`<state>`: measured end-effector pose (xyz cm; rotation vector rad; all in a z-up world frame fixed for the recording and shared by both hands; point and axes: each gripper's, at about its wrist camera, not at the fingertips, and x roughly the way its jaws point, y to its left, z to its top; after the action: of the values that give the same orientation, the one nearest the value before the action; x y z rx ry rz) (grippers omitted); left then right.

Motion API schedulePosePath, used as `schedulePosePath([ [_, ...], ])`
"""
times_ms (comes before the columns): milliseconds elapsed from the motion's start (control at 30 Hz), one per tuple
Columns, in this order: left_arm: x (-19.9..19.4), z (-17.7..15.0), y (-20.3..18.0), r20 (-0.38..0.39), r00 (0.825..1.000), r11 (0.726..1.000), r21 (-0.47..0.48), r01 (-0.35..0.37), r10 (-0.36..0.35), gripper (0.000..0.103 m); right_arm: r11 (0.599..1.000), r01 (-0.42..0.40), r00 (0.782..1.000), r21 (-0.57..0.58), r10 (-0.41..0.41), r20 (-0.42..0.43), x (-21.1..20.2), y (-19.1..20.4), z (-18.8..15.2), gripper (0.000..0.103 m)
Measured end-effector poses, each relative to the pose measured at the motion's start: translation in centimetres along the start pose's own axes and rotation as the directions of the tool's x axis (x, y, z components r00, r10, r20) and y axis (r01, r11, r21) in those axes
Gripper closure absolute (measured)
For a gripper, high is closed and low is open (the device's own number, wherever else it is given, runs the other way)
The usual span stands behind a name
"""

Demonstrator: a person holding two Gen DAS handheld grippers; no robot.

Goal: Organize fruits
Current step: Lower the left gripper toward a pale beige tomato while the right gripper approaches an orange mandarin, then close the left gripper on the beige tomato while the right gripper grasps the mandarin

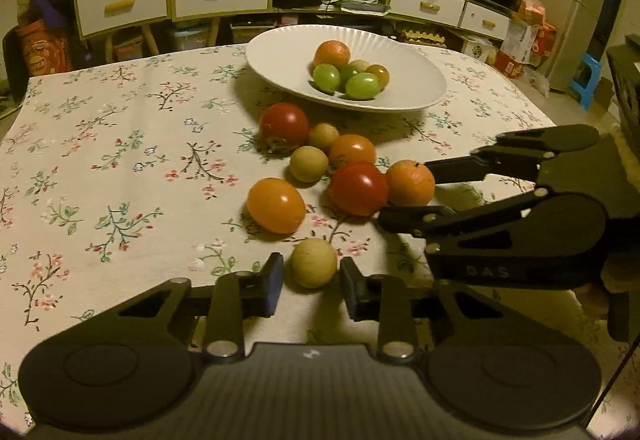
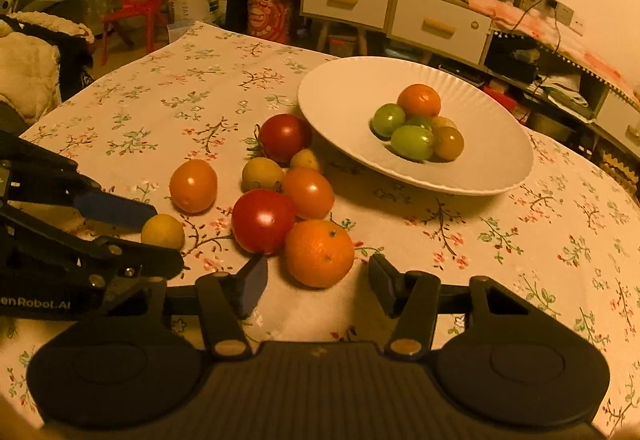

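Red and orange tomatoes (image 2: 263,221) crowd orange (image 2: 319,253); white plate (image 2: 340,96) holds grapes (image 2: 412,142). Left gripper (image 1: 311,276) clamps tan fruit (image 1: 313,263); right gripper (image 2: 318,280) straddles orange, untouching.

fruits: we count eight loose (image 2: 263,221) on worktop, clustered | white plate (image 2: 496,176) just beyond: holds orange, green grapes

A matt cloth with a printed flower pattern (image 1: 120,144) covers the worktop. The white plate (image 2: 492,168) looks like glazed ceramic, smooth with fine ribbing near the rim. The red tomatoes (image 2: 263,220) and orange tomatoes (image 1: 276,205) have glossy, taut skins that catch the light; the orange (image 2: 319,253) is duller and pitted. The small yellow-brown fruit (image 1: 313,263) looks matt. Each gripper, left gripper (image 1: 311,282) and right gripper (image 2: 318,282), is matt black plastic with blue rubbery pads and shiny metal pivot pins.
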<state>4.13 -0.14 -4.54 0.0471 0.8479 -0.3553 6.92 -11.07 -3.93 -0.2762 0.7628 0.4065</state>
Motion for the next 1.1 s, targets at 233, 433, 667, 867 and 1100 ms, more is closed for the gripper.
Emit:
schedulePosePath([
  [233,-0.05,-0.02,-0.13,-0.004,1.0,1.0,-0.006,0.011,-0.011,0.084,1.0,-0.018,1.0,-0.019,0.019,0.002,0.06,0.38,0.16,0.067],
  [433,-0.01,0.03,-0.16,-0.005,1.0,1.0,-0.014,0.014,-0.014,0.084,0.999,-0.017,1.0,-0.035,0.017,0.003,0.04,0.51,0.14,0.07],
  [667,-0.1,0.07,-0.03,-0.008,1.0,0.999,-0.023,0.022,-0.023,0.084,0.999,-0.032,0.999,-0.004,0.032,-0.013,-0.01,0.27,0.23,0.07],
  [867,-0.3,0.03,0.13,-0.012,0.999,0.998,-0.043,0.038,-0.039,0.084,0.999,-0.043,0.999,0.01,0.043,-0.028,-0.21,0.44,0.21,0.07],
  [1100,-0.52,0.04,0.13,-0.015,0.998,0.997,-0.059,0.053,-0.054,0.084,0.998,-0.06,0.997,0.03,0.062,-0.047,-0.49,0.73,0.13,0.071],
])
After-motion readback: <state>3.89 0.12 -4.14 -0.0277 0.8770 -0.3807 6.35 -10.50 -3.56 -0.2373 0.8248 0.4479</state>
